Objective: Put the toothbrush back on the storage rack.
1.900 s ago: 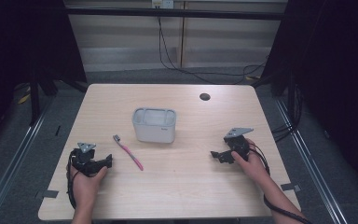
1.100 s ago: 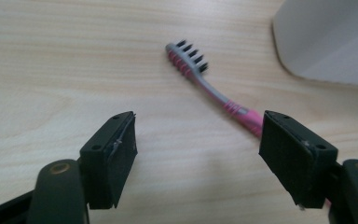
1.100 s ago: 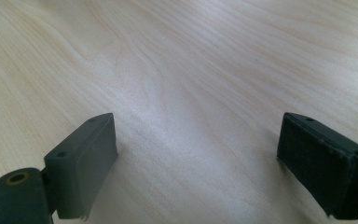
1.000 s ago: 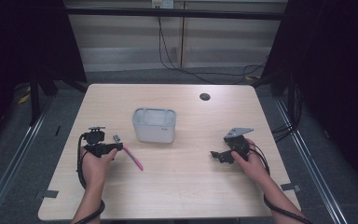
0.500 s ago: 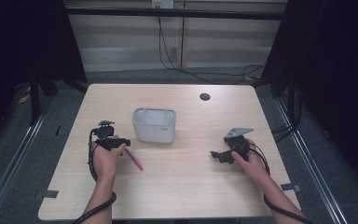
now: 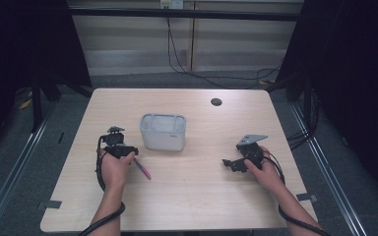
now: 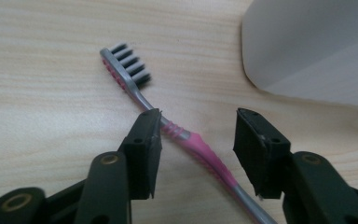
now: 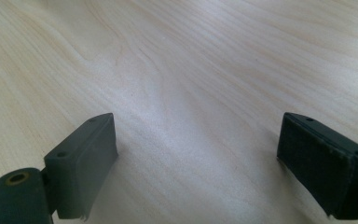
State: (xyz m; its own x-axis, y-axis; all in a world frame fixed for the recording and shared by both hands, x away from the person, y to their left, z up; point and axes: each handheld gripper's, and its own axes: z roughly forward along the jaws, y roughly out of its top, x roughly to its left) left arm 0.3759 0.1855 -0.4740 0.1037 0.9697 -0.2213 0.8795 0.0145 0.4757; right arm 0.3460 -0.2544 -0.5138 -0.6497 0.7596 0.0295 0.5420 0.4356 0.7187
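My left gripper (image 7: 193, 135) sits low over the pink toothbrush (image 7: 177, 135), jaws apart, one on each side of the ribbed neck just behind the bristles; nothing is clamped yet. The toothbrush lies flat on the wooden table (image 6: 192, 196), just beside the grey container (image 6: 163, 131), its handle running back toward my side; in the high view my left hand (image 6: 114, 164) covers most of it, with the pink handle end (image 6: 142, 169) poking out. My right gripper (image 6: 234, 163) rests well apart over bare wood, jaws wide, holding nothing.

The risks as I judge them: the left jaw looks to be touching or overlapping the neck, so closing could shove the brush sideways instead of pinching it; the neck is thin and lies flat, so the pads may close over it and scrape the table; a grip this near the head may let the long handle droop or swing into the container.
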